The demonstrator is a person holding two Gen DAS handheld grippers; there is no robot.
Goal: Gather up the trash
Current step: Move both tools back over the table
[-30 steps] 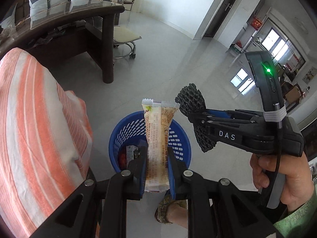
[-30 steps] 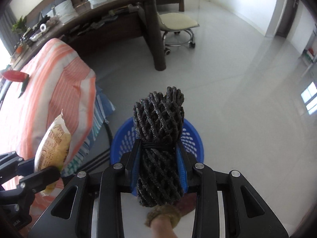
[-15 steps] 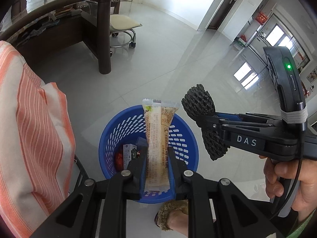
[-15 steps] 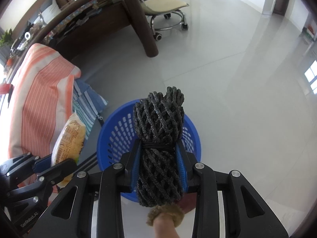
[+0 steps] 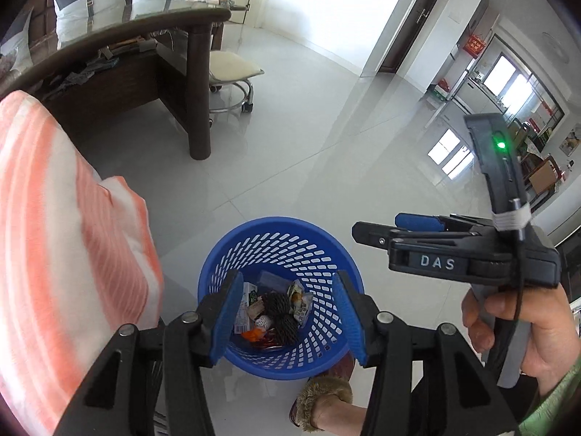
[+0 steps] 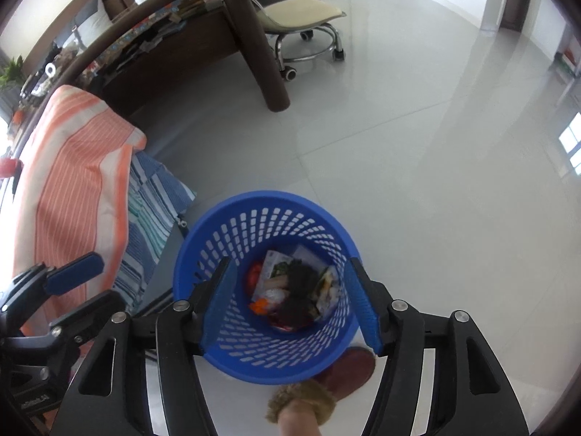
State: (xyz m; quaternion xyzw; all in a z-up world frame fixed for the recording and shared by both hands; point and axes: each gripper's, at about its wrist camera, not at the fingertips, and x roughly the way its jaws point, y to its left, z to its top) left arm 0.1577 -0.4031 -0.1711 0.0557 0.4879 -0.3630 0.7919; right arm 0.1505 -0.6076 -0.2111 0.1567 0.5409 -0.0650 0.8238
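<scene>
A blue perforated trash basket [image 5: 279,229] stands on the white floor below both grippers; it also shows in the right wrist view [image 6: 268,203]. Inside lie the black foam net [image 5: 279,309], the snack wrapper [image 5: 299,301] and other wrappers; in the right wrist view the black net [image 6: 303,279] lies among them. My left gripper [image 5: 287,312] is open and empty above the basket. My right gripper [image 6: 288,301] is open and empty above it too, and shows at the right in the left wrist view [image 5: 377,230].
An orange-striped cloth [image 5: 54,236] covers furniture at the left, with a blue-striped cloth [image 6: 156,200] beneath. A dark wooden desk leg [image 5: 199,91] and a wheeled stool [image 5: 232,83] stand behind. A slippered foot [image 6: 326,381] is next to the basket.
Both grippers have opened. The snack wrapper left the left gripper and the black net left the right gripper; both now lie inside the basket.
</scene>
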